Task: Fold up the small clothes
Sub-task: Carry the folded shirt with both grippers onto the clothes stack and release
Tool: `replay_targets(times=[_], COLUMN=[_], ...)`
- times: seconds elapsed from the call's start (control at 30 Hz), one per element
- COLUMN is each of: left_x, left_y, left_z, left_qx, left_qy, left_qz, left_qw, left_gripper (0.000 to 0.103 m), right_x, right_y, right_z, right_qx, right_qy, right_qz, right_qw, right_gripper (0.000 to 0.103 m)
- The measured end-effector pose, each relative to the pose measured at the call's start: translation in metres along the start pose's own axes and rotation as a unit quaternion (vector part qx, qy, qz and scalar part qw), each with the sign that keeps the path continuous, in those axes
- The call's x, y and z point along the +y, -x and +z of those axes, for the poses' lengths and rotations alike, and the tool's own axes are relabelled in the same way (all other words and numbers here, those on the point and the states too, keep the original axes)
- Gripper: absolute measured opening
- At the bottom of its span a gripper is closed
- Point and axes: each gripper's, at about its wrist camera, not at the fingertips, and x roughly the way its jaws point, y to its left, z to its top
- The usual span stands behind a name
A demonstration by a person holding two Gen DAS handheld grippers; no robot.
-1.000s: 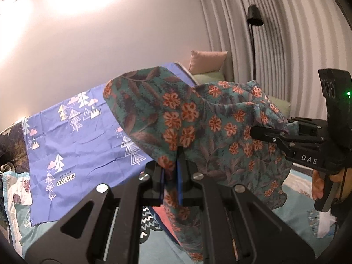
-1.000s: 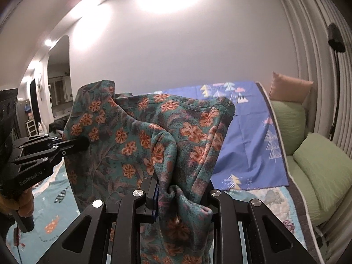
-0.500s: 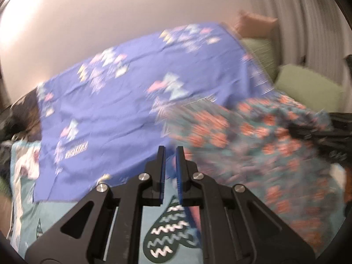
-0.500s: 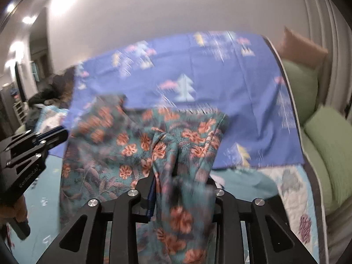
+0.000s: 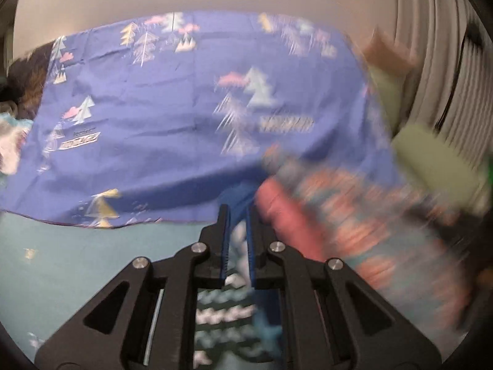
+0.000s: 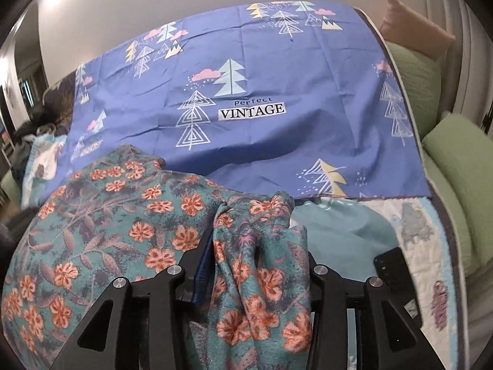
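A teal garment with orange flowers lies spread on the bed, low and to the left in the right wrist view. My right gripper is shut on a bunched fold of it. In the left wrist view the garment is a blur at the right, with a pink underside showing. My left gripper has its jaws a little apart with no cloth between them, over the bed's teal cover.
A blue sheet with tree prints and the word VINTAGE covers the back of the bed. Green cushions and a tan pillow lie at the right. A dark flat object rests on the quilt at the right.
Both grippers have come down from holding the garment in the air. The left gripper has let go of the cloth. The garment now lies on the bed, the right gripper still gripping it.
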Motion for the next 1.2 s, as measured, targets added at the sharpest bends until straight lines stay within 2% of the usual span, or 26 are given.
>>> replay_targets(times=[0.1, 0.13, 0.17, 0.2, 0.23, 0.27, 0.33, 0.37, 0.43, 0.5, 0.57, 0.63, 0.67, 0.7, 0.73, 0.77, 0.83, 0.9, 0.97, 1.03, 1.1, 1.2], left_x=[-0.023, -0.034, -0.051, -0.068, -0.08, -0.085, -0.084, -0.08, -0.073, -0.077, -0.079, -0.078, -0.078, -0.078, -0.079, -0.078, -0.079, -0.079, -0.083, -0.087, -0.09, -0.096], left_y=[0.031, 0.035, 0.033, 0.025, 0.012, 0.003, -0.006, -0.006, -0.006, -0.006, -0.006, -0.007, 0.001, 0.005, 0.011, 0.02, 0.039, 0.063, 0.094, 0.121, 0.147, 0.197], left_z=[0.015, 0.014, 0.011, 0.003, -0.01, -0.022, -0.044, -0.048, -0.045, -0.045, -0.044, -0.043, -0.044, -0.044, -0.044, -0.044, -0.045, -0.05, -0.062, -0.078, -0.093, -0.121], left_qx=[-0.032, -0.025, 0.001, 0.03, 0.06, 0.068, 0.044, 0.042, 0.048, 0.052, 0.051, 0.05, 0.049, 0.049, 0.048, 0.046, 0.047, 0.045, 0.038, 0.043, 0.041, 0.018], left_qy=[0.003, -0.01, -0.041, -0.082, -0.123, -0.147, -0.169, -0.157, -0.133, -0.144, -0.156, -0.153, -0.15, -0.148, -0.145, -0.143, -0.143, -0.143, -0.138, -0.129, -0.126, -0.138], left_qz=[-0.076, -0.094, -0.1, -0.084, -0.049, -0.026, 0.011, 0.014, 0.002, 0.01, 0.021, 0.029, 0.029, 0.024, 0.017, 0.017, 0.018, 0.019, 0.014, -0.004, -0.007, -0.005], left_qw=[0.9966, 0.9953, 0.9941, 0.9926, 0.9894, 0.9865, 0.9845, 0.9866, 0.99, 0.9881, 0.9862, 0.9866, 0.9871, 0.9876, 0.9881, 0.9886, 0.9884, 0.9885, 0.9896, 0.9907, 0.9912, 0.9903], left_gripper=[0.01, 0.01, 0.012, 0.012, 0.012, 0.011, 0.011, 0.01, 0.01, 0.01, 0.01, 0.01, 0.011, 0.011, 0.011, 0.012, 0.022, 0.049, 0.059, 0.064, 0.07, 0.081], right_x=[0.01, 0.014, 0.016, 0.017, 0.016, 0.012, -0.003, -0.012, -0.023, -0.025, -0.016, -0.003, 0.009, 0.014, 0.017, 0.017, 0.015, 0.014, 0.016, 0.023, 0.032, 0.049], right_y=[0.002, 0.005, 0.007, 0.012, 0.017, 0.024, 0.046, 0.055, 0.073, 0.093, 0.105, 0.096, 0.072, 0.059, 0.051, 0.055, 0.073, 0.097, 0.128, 0.153, 0.185, 0.225], right_z=[0.003, 0.003, 0.003, 0.002, 0.001, -0.001, -0.01, -0.015, -0.024, -0.033, -0.037, -0.038, -0.04, -0.043, -0.048, -0.05, -0.05, -0.057, -0.071, -0.086, -0.11, -0.144], right_qx=[-0.001, -0.001, -0.001, -0.004, -0.01, -0.018, -0.034, -0.042, -0.059, -0.082, -0.097, -0.072, -0.014, 0.015, 0.026, 0.019, 0.017, 0.007, -0.004, -0.015, -0.027, -0.04], right_qy=[0.018, 0.023, 0.025, 0.024, 0.017, 0.004, -0.043, -0.065, -0.096, -0.104, -0.089, -0.071, -0.054, -0.045, -0.043, -0.052, -0.065, -0.075, -0.083, -0.08, -0.078, -0.079], right_qz=[-0.024, -0.033, -0.037, -0.047, -0.058, -0.07, -0.068, -0.05, -0.007, 0.047, 0.089, 0.101, 0.081, 0.062, 0.043, 0.031, 0.036, 0.05, 0.057, 0.051, 0.04, 0.02], right_qw=[1.0, 0.999, 0.999, 0.999, 0.998, 0.997, 0.996, 0.996, 0.994, 0.99, 0.987, 0.99, 0.995, 0.997, 0.998, 0.998, 0.997, 0.996, 0.995, 0.995, 0.996, 0.996], right_gripper=[0.043, 0.044, 0.05, 0.055, 0.057, 0.058, 0.058, 0.057, 0.049, 0.031, 0.028, 0.027, 0.026, 0.026, 0.026, 0.027, 0.027, 0.028, 0.028, 0.031, 0.042, 0.056])
